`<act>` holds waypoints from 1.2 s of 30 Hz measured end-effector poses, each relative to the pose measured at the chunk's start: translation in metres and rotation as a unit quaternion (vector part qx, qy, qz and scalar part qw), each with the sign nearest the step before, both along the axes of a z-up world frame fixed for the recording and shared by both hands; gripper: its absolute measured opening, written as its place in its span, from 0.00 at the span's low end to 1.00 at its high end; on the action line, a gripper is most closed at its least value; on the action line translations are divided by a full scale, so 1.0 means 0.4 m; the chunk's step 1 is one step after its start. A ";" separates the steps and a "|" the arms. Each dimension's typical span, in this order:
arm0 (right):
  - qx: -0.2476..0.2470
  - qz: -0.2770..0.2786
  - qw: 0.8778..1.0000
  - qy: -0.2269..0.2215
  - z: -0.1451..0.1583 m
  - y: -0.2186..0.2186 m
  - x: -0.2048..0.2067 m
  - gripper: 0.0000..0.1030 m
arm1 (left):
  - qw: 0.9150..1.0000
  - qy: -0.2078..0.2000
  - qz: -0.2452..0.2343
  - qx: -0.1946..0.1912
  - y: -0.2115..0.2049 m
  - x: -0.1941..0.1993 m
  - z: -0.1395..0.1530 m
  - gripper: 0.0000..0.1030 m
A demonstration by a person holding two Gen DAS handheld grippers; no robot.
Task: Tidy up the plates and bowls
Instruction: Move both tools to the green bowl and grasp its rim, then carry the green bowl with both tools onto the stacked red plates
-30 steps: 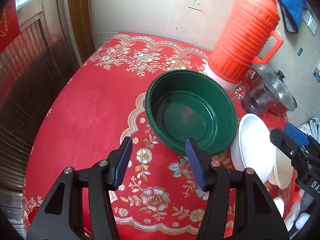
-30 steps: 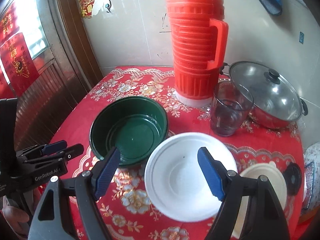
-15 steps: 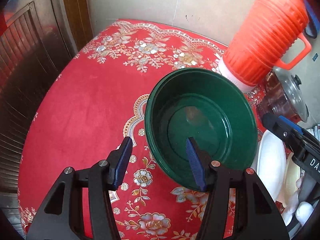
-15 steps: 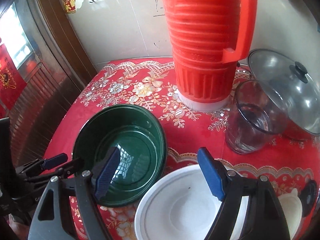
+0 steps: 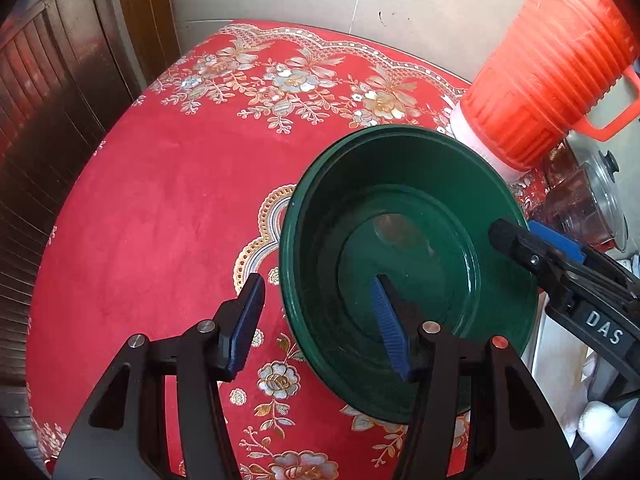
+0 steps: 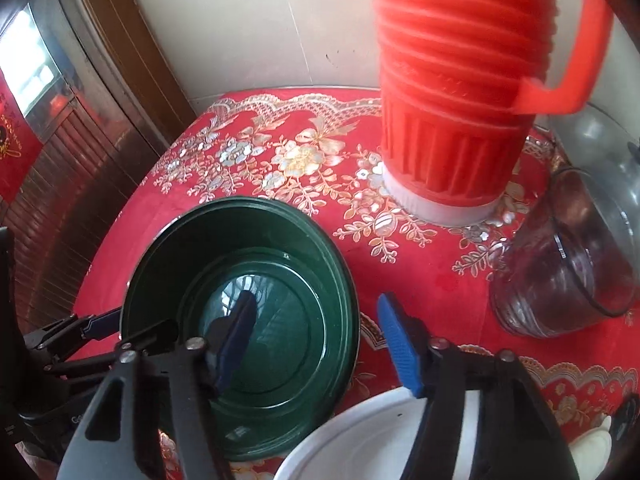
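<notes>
Green bowl rim sits between both grippers' spread fingers.

I can't see the flask top, cut off and blurred; the white bowl runs off the bottom edge; the pot lid sits half behind the glass.

We see bare red tablecloth left of the green bowl, wide enough for a gripper to pass. Far right, the orange thermos stands just beside the bowl's far rim. Right of it, the glass cup and a lidded pot crowd that side. The white bowl blocks the near right.
</notes>
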State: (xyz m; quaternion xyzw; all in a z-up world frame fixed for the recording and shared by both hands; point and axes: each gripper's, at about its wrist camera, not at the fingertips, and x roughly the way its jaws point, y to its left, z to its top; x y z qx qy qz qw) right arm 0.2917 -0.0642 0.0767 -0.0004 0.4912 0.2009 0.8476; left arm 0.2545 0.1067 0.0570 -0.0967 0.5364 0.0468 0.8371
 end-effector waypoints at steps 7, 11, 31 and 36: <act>0.002 0.001 1.000 -0.009 -0.007 -0.014 -0.015 0.25 | 0.999 -0.013 -0.009 0.048 -0.012 -0.007 -0.015 0.27; 0.011 -0.008 1.000 -0.007 -0.005 -0.026 -0.020 0.23 | 0.999 -0.004 -0.014 0.043 0.006 -0.009 -0.021 0.18; 0.011 0.018 0.999 -0.042 0.063 0.042 -0.169 0.23 | 0.999 -0.041 -0.012 0.023 0.073 -0.190 0.093 0.18; 0.013 0.017 0.998 -0.051 0.095 0.036 -0.236 0.23 | 0.999 -0.046 -0.019 0.012 0.069 -0.252 0.119 0.18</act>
